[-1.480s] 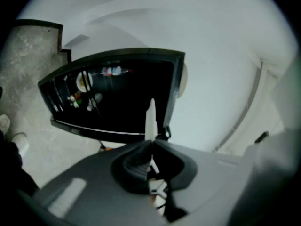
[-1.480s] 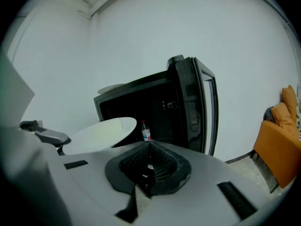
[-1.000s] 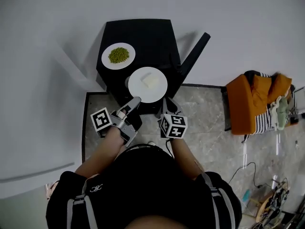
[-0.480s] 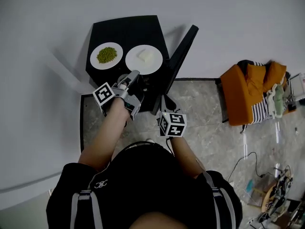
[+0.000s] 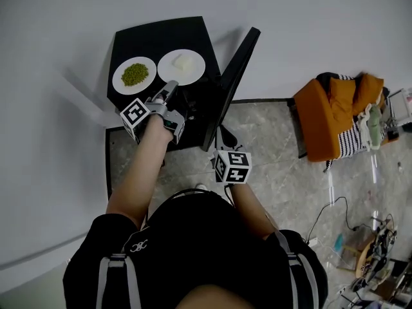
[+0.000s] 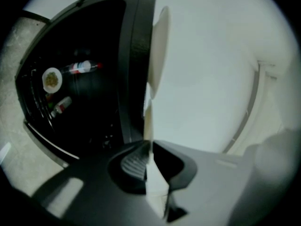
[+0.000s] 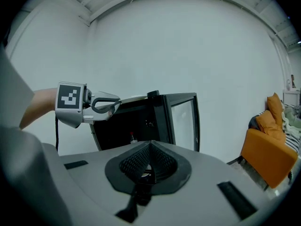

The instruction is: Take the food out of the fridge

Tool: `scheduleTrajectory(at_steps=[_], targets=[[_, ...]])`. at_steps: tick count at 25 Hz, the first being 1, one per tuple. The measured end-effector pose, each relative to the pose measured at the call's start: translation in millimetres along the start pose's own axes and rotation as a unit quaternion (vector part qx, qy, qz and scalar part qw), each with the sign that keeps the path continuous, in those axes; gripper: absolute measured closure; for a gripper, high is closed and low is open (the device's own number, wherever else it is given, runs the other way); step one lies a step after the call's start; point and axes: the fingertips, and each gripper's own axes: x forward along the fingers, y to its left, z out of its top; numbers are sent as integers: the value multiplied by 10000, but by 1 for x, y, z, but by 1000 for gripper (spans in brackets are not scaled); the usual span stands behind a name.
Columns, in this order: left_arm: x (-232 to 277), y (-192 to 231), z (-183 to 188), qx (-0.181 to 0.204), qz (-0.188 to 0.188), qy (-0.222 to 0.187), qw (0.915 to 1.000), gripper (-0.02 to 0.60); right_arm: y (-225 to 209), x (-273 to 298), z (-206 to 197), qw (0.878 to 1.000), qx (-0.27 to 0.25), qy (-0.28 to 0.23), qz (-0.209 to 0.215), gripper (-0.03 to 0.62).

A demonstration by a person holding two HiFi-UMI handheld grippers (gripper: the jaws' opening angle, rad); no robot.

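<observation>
Head view: black fridge (image 5: 154, 40) on marbled floor (image 5: 270, 147), against white wall (image 5: 322, 24)

Well off to the right of the right gripper (image 5: 224, 140) there's an orange chair (image 5: 335, 124) piled with clothes (image 5: 380, 118), and a black-and-white striped cloth (image 5: 354, 156) hangs down its front! Past the tool's tip it's all plain white wall (image 5: 322, 31), with grey marbled floor (image 5: 277, 179) beneath it. Further back on its right lies a jumble of small things (image 5: 370, 262), too small to make out.
</observation>
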Motion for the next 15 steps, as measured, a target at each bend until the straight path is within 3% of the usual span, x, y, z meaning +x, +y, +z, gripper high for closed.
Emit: scheduleTrajectory(at_steps=[2,4,11,13,15], targets=[[1,0,1,50,-5,-25,10000,558,-1,0,0,10000,-4,15,-12,595],[-1,0,-2,171,18,12,9999,478,-1,0,-1,10000,-1,41,-8,595],[-30,-11,-12,548,-306,264,9977,469,12,8,-1,9999,-60,84,137,595],[-42,-13,-20,1101,-305,506,9922,499,19,12,2,9997,-79,58,225,595],[-53,-9,-28,1981,-103,735,9774,578,28,15,7,9994,-105,18,334,595]])
